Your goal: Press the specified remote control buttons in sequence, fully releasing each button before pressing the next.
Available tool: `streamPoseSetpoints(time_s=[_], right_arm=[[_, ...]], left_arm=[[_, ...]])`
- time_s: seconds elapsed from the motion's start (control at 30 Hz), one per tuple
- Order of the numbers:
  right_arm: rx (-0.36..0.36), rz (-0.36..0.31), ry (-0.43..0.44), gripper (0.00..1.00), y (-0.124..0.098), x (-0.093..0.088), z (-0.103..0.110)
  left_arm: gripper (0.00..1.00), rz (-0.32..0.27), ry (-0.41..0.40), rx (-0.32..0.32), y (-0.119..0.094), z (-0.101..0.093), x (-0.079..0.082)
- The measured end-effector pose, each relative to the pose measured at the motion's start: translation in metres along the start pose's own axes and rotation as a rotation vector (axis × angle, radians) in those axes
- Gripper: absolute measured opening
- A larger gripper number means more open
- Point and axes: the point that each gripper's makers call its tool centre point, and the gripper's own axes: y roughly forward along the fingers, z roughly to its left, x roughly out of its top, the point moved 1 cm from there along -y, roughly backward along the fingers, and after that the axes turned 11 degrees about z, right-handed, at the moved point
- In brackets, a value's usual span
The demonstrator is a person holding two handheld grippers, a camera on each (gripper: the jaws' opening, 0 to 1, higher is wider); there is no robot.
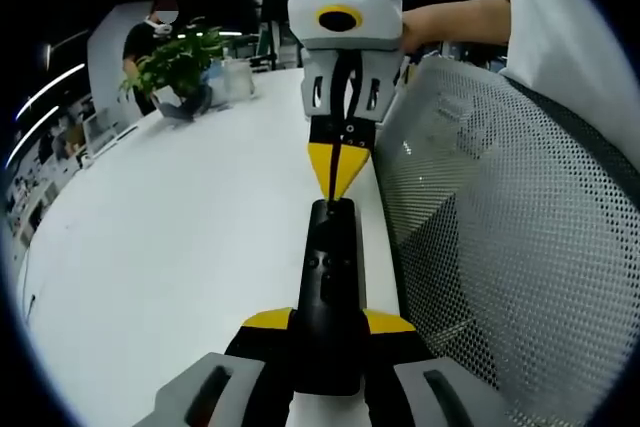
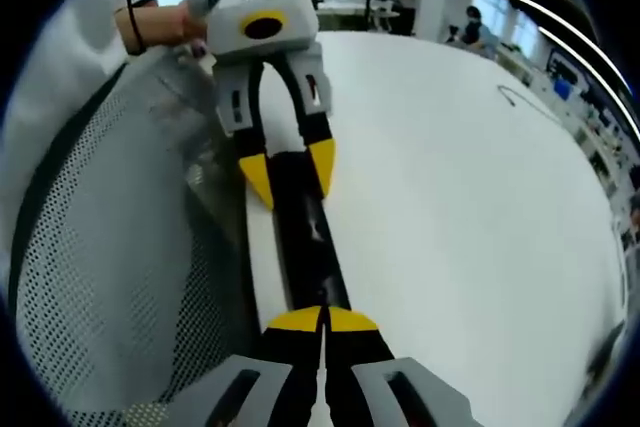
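Note:
A long black remote (image 1: 330, 277) with small dark buttons lies lengthwise along the white table's edge. My left gripper (image 1: 328, 323) is shut on it, one yellow tip on each side of its near part. My right gripper (image 1: 337, 179) comes from the far side, its yellow tips shut together into a point that meets the remote's far end. In the right gripper view, the right gripper (image 2: 323, 321) has its tips closed over the near end of the remote (image 2: 305, 237). The left gripper (image 2: 290, 172) clamps the far part there. A hand holds each gripper.
A grey mesh chair back (image 1: 500, 247) stands close against the table edge, beside the remote, and it is the mesh chair back (image 2: 110, 277) again on the left here. The white table (image 1: 170, 237) stretches away broad and bare. A potted plant (image 1: 175, 62) stands at its far end, with a thin cable (image 2: 525, 102) on it.

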Motion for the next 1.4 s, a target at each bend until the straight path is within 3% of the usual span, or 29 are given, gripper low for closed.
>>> streamPoseSetpoints(time_s=[0.43,0.57,0.8,0.93,1.13,1.4], right_arm=[[-0.037,0.090,-0.099,0.00,0.003,0.002,0.001],[-0.031,0.095,-0.068,0.00,0.002,0.001,-0.001],[-0.026,-0.037,0.073,0.00,0.001,0.002,-0.003],[-0.033,-0.074,0.084,0.00,0.001,0.001,-0.002],[-0.032,-0.085,0.022,0.00,-0.002,0.013,0.002],[-0.028,-0.005,-0.092,0.00,0.004,0.012,0.004]], left_arm=[[0.24,-0.013,-0.002,-0.002,-0.001,0.000,0.000],[0.24,-0.015,-0.003,-0.001,-0.001,0.000,0.000],[0.24,-0.026,-0.003,0.000,-0.001,0.000,-0.001],[0.24,-0.032,-0.006,0.002,-0.001,0.000,-0.001],[0.24,-0.035,-0.005,0.003,-0.001,0.000,-0.001],[0.24,-0.040,-0.007,0.003,-0.001,0.000,-0.001]])
